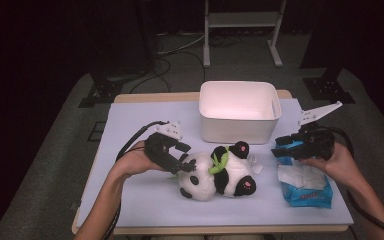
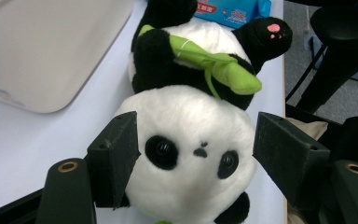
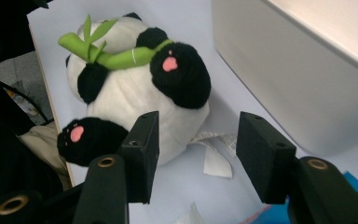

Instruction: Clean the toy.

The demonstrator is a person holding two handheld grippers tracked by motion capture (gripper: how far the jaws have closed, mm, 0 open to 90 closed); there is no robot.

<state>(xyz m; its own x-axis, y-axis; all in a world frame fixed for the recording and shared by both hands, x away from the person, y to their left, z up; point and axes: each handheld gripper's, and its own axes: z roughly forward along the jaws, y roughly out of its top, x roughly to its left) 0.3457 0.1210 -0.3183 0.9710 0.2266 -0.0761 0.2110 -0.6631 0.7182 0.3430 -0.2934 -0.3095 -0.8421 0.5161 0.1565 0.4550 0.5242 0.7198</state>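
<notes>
My left gripper [image 2: 193, 154] straddles the toy panda's [image 1: 215, 175] head with jaws spread, my right gripper [image 3: 193, 154] hangs open near its feet, so it lies ungrasped on the table [image 1: 145, 200] before the empty bin [image 1: 240, 125].

Left forearm [image 1: 107, 192] entering from the near edge, angled toward the far right. Left hand [image 1: 135, 161] wrapped around the body of the left gripper [image 1: 186, 156], jaws pointing right and slightly down, standing apart. Cable trailing from that gripper back along the wrist. Right forearm [image 1: 367, 197] entering from the near right corner, angled toward the far left. Right hand [image 1: 336, 164] cupped under the right gripper [image 1: 278, 149], jaws pointing left, roughly level, standing apart. Grey three-cornered plate raised on top of each gripper.
</notes>
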